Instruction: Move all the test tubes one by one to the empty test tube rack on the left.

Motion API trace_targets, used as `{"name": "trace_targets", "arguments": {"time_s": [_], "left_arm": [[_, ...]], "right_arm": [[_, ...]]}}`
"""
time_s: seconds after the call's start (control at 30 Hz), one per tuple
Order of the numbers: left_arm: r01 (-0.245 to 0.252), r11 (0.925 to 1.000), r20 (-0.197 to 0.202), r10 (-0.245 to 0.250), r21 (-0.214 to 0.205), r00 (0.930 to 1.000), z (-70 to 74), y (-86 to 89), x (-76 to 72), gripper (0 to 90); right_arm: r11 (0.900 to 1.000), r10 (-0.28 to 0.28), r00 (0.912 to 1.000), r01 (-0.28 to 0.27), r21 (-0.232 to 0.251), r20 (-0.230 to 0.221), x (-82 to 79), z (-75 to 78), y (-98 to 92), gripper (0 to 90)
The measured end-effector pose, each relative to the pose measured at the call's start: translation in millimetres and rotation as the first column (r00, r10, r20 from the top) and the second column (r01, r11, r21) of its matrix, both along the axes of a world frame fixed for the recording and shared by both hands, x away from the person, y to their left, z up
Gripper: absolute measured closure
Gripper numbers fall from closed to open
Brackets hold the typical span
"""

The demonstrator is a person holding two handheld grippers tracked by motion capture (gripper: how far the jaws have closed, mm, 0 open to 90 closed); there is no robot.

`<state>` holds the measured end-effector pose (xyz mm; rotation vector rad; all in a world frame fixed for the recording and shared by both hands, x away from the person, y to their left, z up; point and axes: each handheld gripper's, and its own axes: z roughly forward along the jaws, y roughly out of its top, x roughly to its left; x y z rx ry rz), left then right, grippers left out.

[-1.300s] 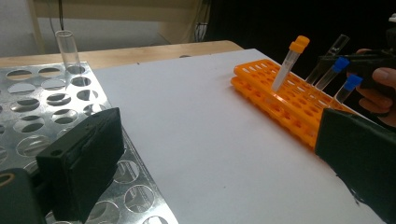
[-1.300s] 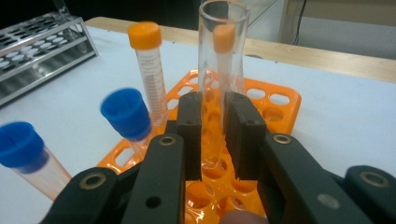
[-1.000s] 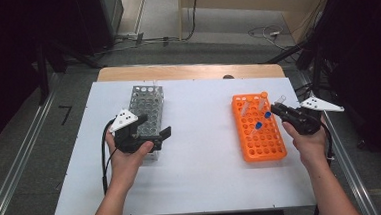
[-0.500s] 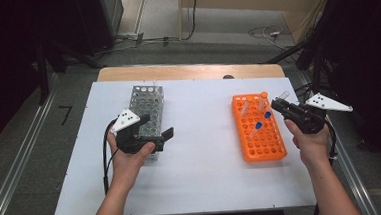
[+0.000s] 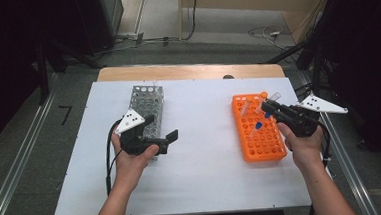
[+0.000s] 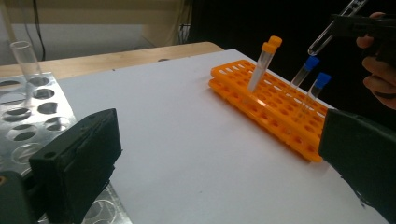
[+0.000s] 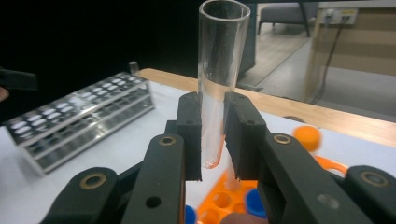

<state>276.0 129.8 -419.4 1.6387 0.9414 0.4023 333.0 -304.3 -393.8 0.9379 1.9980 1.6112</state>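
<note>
My right tool (image 7: pixel 214 140) is clamped on a clear glass tube (image 7: pixel 219 74) at frame centre, while my left tool (image 5: pixel 153 138) sits wide open, empty, beside the metal rack (image 5: pixel 145 102).

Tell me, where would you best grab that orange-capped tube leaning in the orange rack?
Probably the clear shaft just below the cap of the orange-capped tube, coming from above along its lean. It stands tilted in the orange rack, lower part sunk in a hole, neighbours apart from it.

Both forearms bare, no sleeves. Left gripper (image 5: pixel 161 138): black body, blocky black jaws, grey three-cornered plate with dark holes, black cable looping back. Right gripper (image 7: pixel 214 140): black linkage arms, brass-ringed pivots, same grey plate.
</note>
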Motion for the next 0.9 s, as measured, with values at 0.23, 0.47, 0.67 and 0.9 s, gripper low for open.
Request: {"name": "trace_targets", "arguments": {"time_s": [0.23,0.47,0.67,0.9], "left_arm": [[0.011,0.9998,0.004,-0.011,0.016,0.9999,1.1,-9.7,-2.8,0.0],[0.036,0.9992,0.009,-0.036,0.018,0.9993,1.3,-17.5,-5.0,0.0],[0.059,0.9982,0.006,-0.059,0.013,0.9982,2.6,-24.1,-7.4,1.0],[0.106,0.9943,0.015,-0.106,0.013,0.9942,3.4,-36.7,-12.0,8.0]], "right_arm": [[0.998,0.061,0.9981,-0.061,-0.017,0.003,-10.4,0.7,22.1,74.1],[0.9891,0.138,0.99,-0.14,-0.047,-0.027,-20.0,-11.6,47.6,74.1],[0.9801,0.18,0.9812,-0.185,-0.071,-0.069,-26.6,-26.8,67.0,74.1],[0.9686,0.227,0.9692,-0.235,-0.083,-0.096,-34.2,-34.2,83.4,74.0]]}}
